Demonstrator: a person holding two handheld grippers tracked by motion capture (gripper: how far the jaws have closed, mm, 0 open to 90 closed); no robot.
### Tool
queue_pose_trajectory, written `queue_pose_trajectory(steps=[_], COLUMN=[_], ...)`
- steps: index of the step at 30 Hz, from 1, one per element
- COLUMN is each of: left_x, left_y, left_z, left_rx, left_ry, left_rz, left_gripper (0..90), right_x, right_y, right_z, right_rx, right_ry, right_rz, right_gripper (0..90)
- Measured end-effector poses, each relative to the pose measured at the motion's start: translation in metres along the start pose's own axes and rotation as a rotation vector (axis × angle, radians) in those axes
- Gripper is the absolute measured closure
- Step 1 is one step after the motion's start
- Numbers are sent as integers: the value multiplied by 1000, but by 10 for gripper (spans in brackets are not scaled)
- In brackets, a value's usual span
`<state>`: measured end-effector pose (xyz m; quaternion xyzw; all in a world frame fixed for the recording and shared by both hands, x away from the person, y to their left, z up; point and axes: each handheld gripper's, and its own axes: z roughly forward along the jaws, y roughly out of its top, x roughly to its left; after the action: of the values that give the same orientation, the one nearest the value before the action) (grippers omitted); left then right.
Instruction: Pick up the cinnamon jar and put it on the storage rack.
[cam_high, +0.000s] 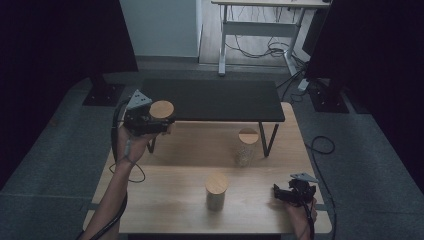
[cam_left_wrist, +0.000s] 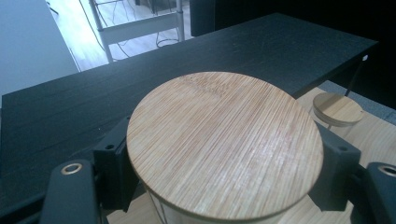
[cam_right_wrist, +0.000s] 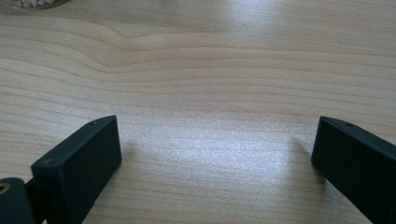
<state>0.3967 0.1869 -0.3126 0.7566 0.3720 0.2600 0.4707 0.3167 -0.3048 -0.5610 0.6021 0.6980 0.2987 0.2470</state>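
— Tongs first: what did the left tongs (cam_high: 159, 121) have?

— They were clamped on a jar with a bamboo lid (cam_left_wrist: 224, 144), one black jaw pressed to each side just under the lid. The jar was held up off the desk (cam_high: 165, 200), at the front left corner of the black shelf (cam_high: 215, 100).

— Could you see what was in it?

— No. From the left gripper view the lid covered nearly all of it; a sliver of clear glass showed below the rim, cut off by the bottom edge. From the high view the gripper body hid the glass.

— And the right tongs (cam_high: 278, 192)?

— Apart, jaws spread wide with bare wood between them, low over the desk near its right front corner, gripping nothing.

— Other containers?

— Two more lidded jars stood on the desk. One jar (cam_high: 245, 147) stood beside the shelf's right front leg, holding something pale and grainy; I couldn't tell what. A front jar (cam_high: 216, 191) stood near the desk's middle, its contents hard to make out in the dim light.

— Anything else cut off?

— The left forearm (cam_high: 112, 200) ran out past the bottom edge.
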Motion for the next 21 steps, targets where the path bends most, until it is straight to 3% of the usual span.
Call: queue_pose_trajectory(steps=[21], left_x=[13], left_y=[3], left_z=[15], left_rx=[-8], left_ry=[46], left_rz=[-17], left_gripper=[250], right_x=[0], right_y=[0], right_z=[0], right_rx=[0], right_ry=[0], right_rz=[0], right_gripper=[9])
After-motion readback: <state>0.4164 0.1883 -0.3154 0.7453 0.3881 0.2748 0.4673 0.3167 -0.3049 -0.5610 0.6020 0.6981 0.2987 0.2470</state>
